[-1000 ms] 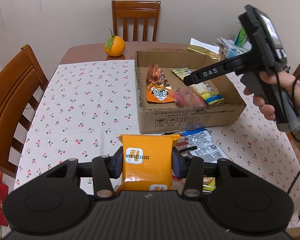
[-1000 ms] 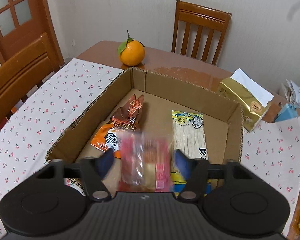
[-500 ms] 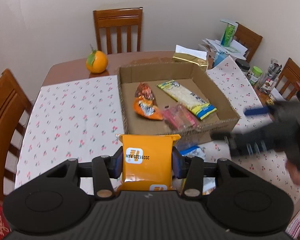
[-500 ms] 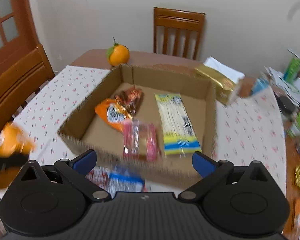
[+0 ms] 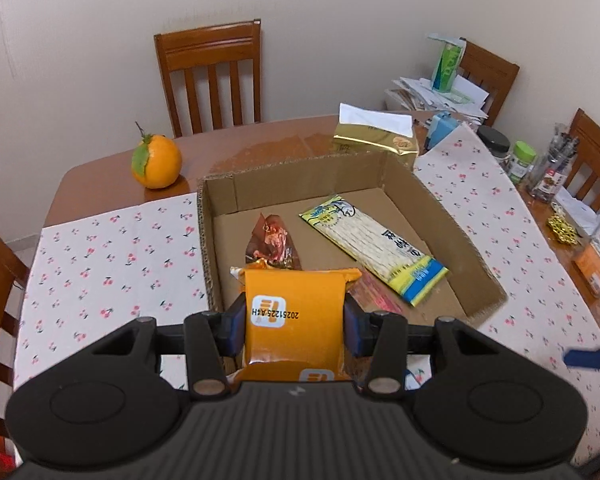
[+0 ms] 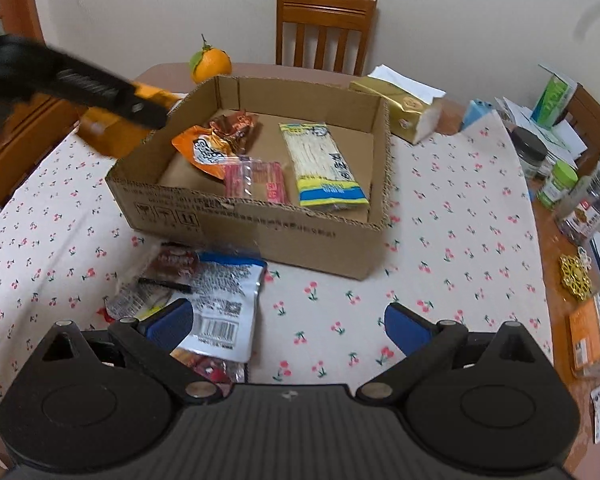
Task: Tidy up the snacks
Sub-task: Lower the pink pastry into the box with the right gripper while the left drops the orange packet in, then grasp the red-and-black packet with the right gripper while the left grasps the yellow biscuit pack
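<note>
My left gripper is shut on an orange snack packet and holds it above the near left part of the cardboard box. In the right wrist view the left gripper with the orange packet hangs over the box's left wall. The box holds a yellow noodle pack, a pink packet, an orange bag and a brown wrapper. My right gripper is open and empty, above the cloth in front of the box. Loose snack packets lie by its left finger.
An orange fruit sits on the far left of the table. A gold tissue pack lies behind the box. Jars, papers and a green carton crowd the right side. Wooden chairs stand around the table.
My left gripper carried the orange packet forward to above the box. My right gripper let go of the pink packet into the box, opened, and pulled back toward the loose packets.
</note>
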A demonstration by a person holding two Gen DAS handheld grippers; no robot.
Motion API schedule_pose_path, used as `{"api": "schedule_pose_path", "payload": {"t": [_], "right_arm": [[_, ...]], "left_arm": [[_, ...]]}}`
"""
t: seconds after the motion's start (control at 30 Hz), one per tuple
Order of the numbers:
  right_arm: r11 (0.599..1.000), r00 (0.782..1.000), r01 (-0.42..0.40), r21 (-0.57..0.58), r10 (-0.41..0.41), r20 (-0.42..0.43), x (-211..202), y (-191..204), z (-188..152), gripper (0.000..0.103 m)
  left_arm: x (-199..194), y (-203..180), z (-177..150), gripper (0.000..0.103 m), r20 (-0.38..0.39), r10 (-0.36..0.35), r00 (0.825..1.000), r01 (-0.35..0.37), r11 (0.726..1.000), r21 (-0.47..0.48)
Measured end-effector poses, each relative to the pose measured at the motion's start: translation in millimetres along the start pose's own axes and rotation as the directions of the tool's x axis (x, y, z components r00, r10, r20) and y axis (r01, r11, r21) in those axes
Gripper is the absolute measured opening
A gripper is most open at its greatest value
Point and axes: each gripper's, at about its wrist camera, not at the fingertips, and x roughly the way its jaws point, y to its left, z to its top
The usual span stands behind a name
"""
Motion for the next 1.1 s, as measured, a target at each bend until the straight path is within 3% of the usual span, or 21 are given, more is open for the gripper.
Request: {"api": "schedule_pose_path", "payload": {"t": [0.13, 0.2, 0.3, 0.33, 0.67, 1.1], "right_arm": [[1.0, 1.0, 0.0, 0.011, 0.0, -0.009, -2, -4, -7, 0.103], [1.0, 1.0, 0.004, 0.016, -0.004, -0.013, -2, -6, -10, 0.103], [1.0, 1.0, 0.003, 0.024, -0.003, -0.018, -3, -7, -11, 0.103], [1.0, 1.0, 0.004, 0.025, -0.003, -0.017, -3, -8, -12, 0.103], [0.999, 0.999, -0.034, 0.022, 0.035, -0.016, -1, -7, -13, 0.103], [0.993, 0.99, -0.115, -0.003, 0.114, -0.085, 8, 11, -39, 0.103]], "left_arm": [[18, 1, 6, 0.046, -0.008, 0.011, 1.0, -0.011, 1.0, 0.001], [24, 2, 7, 0.05, -0.01, 0.015, 1.0, -0.015, 1.0, -0.008], [24, 3, 7, 0.088, 0.013, 0.044, 0.999, -0.043, 0.999, -0.014], [22, 2, 7, 0.091, 0.029, 0.055, 0.998, -0.055, 0.998, -0.01], [-5, 3, -11, 0.092, 0.055, 0.079, 0.995, -0.078, 0.997, -0.019], [-34, 1, -76, 0.092, 0.01, 0.117, 0.993, -0.116, 0.992, -0.056]]}}
